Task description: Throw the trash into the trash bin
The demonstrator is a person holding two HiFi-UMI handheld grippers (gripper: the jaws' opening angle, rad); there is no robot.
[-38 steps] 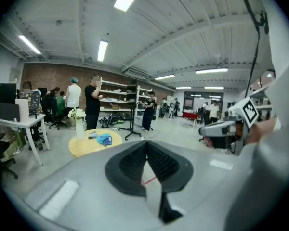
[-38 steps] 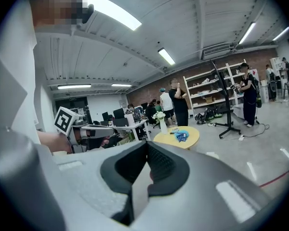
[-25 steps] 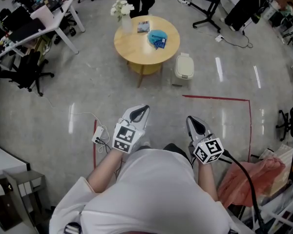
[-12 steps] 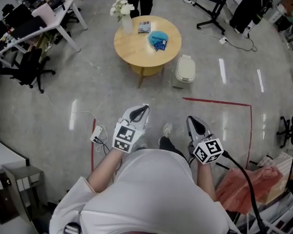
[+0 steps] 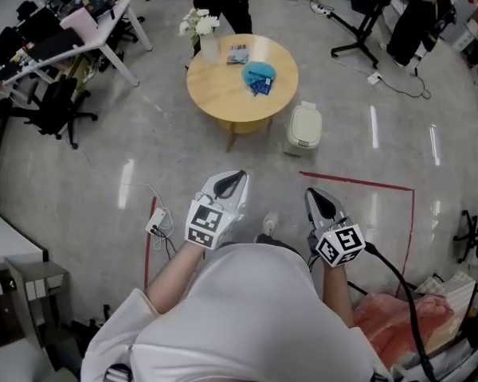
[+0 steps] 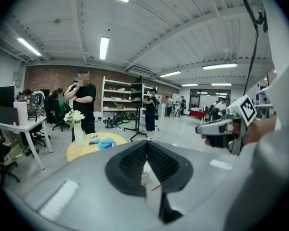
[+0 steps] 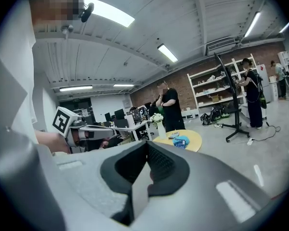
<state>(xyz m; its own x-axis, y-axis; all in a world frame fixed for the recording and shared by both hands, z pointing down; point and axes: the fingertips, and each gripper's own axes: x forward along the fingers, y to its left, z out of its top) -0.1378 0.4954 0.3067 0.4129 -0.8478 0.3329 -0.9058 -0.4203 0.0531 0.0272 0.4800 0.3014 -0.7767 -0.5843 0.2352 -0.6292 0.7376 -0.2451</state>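
While both pairs of jaws are pressed together with nothing between, left gripper (image 5: 233, 177) and right gripper (image 5: 313, 194) level before the person, blue trash (image 5: 258, 76) on round table (image 5: 223, 92) ahead, trash bin (image 5: 304, 128) just beside it.

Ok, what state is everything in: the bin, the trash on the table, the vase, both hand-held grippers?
Trash bin: lid shut, on the floor beside the table.
Blue bag: lying on the table, untouched.
Vase: upright.
Left hand-held gripper: shut, empty.
Right hand-held gripper: shut, empty.
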